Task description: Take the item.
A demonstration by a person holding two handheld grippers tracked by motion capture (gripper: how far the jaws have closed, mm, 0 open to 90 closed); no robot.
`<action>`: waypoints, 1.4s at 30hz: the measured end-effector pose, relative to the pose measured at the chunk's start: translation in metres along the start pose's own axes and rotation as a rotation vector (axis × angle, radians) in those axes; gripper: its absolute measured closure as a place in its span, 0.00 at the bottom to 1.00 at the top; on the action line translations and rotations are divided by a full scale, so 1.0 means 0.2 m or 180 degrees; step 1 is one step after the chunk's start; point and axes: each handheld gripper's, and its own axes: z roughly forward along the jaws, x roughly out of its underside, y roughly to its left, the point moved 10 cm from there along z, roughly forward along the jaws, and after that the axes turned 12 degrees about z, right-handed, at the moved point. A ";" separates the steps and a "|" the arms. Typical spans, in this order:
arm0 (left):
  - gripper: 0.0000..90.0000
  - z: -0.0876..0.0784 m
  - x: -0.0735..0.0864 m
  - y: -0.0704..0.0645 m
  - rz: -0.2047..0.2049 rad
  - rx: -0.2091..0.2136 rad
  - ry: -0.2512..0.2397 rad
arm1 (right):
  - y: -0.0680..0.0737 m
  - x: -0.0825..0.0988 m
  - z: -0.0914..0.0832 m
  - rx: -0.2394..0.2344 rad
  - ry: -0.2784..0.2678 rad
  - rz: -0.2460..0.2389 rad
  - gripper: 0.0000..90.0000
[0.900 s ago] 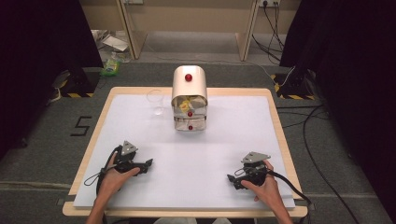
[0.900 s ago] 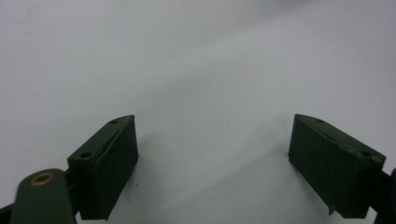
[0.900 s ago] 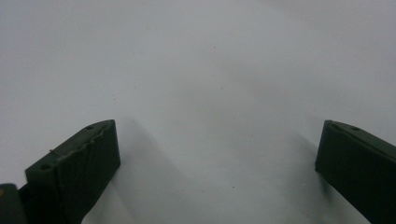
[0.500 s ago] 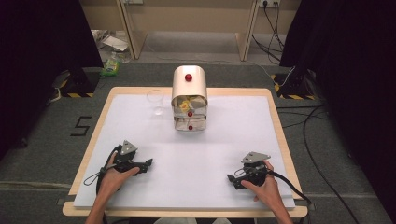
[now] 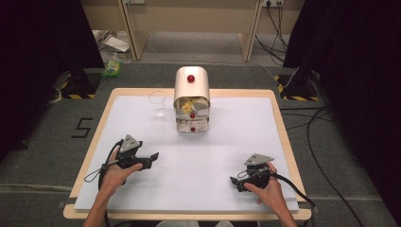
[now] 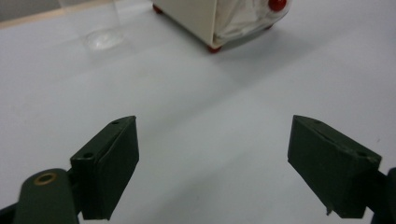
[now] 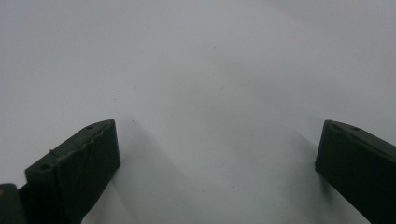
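A cream, round-topped box (image 5: 191, 99) with red knobs stands at the far middle of the white table top (image 5: 236, 137); yellow and white packets show in its open front. Its lower corner (image 6: 219, 23) appears at the top of the left gripper view. A clear glass (image 5: 157, 102) stands just left of it, faint in the left gripper view as the glass (image 6: 100, 28). My left gripper (image 5: 150, 159) rests at the near left, open and empty, its jaws wide apart as the left gripper (image 6: 212, 163). My right gripper (image 5: 235, 181) lies at the near right, also open with nothing between its jaws, as the right gripper (image 7: 217, 154).
The table has a wooden rim (image 5: 104, 113). Cables (image 5: 326, 189) trail over the floor to the right. Litter and a green bottle (image 5: 112, 66) lie on the floor at the far left. Black curtains close both sides.
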 end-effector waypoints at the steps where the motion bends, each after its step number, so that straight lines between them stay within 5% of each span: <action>1: 0.18 0.00 -0.03 -0.01 0.0029 0.0019 -0.0036 | 0.00 0.00 0.00 0.0001 0.0000 -0.0002 0.00; 13: 0.18 0.05 -0.38 -0.12 0.0379 0.0184 -0.0402 | 0.00 0.00 0.00 0.0001 -0.0002 -0.0001 0.00; 25: 0.19 0.10 -0.67 -0.22 0.0456 0.0525 -0.0737 | 0.00 0.00 0.00 0.0003 -0.0003 -0.0004 0.00; 42: 0.20 0.25 -0.82 -0.23 0.0607 0.0458 -0.0719 | 0.00 0.00 0.00 0.0004 -0.0004 -0.0007 0.00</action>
